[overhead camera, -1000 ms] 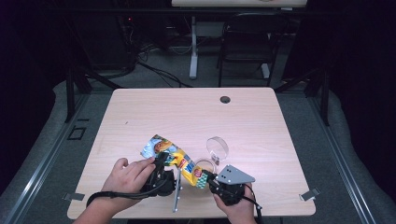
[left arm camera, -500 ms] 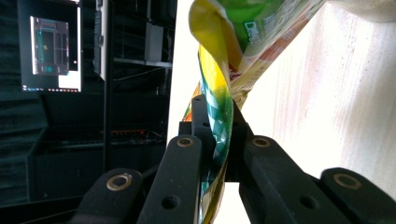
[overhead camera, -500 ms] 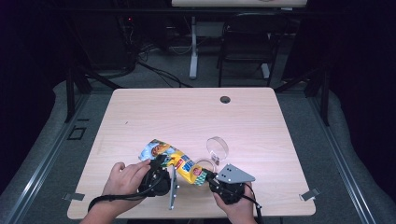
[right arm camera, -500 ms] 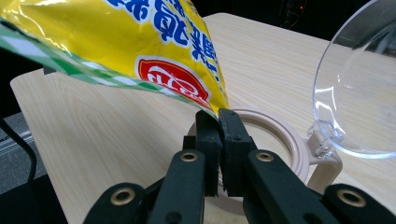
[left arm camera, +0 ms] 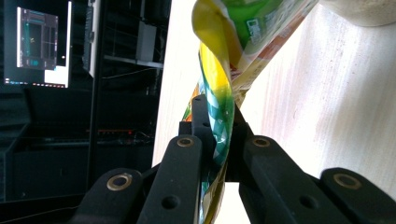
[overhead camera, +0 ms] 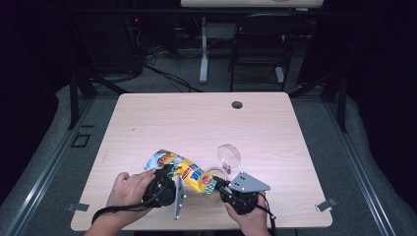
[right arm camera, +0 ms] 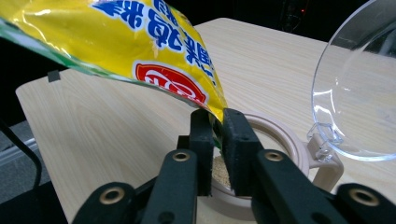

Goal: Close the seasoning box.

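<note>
A yellow printed bag [overhead camera: 184, 169] stretches between both grippers near the table's front edge. My left gripper [left arm camera: 218, 116] is shut on the bag's twisted end [left arm camera: 217, 79]; in the high view it [overhead camera: 169, 173] sits under the left hand. My right gripper [right arm camera: 217, 122] has just been opening its jaws. The bag's lower corner [right arm camera: 140, 42] still hangs between them, with a narrow gap showing. That corner is over a round beige jar [right arm camera: 285, 140] holding pale grains. The jar's clear flip lid [right arm camera: 355, 93] stands open. In the high view the right gripper [overhead camera: 219, 183] is beside the jar [overhead camera: 212, 173].
The light wooden table [overhead camera: 196, 123] has a dark cable hole [overhead camera: 237, 104] near its far edge. A chair [overhead camera: 260, 44] and table legs stand on the floor beyond. The jar's lid [overhead camera: 229, 155] tilts up toward the table's middle.
The left hand and its end of the bag have shifted slightly to the left. The right hand has stayed put.
</note>
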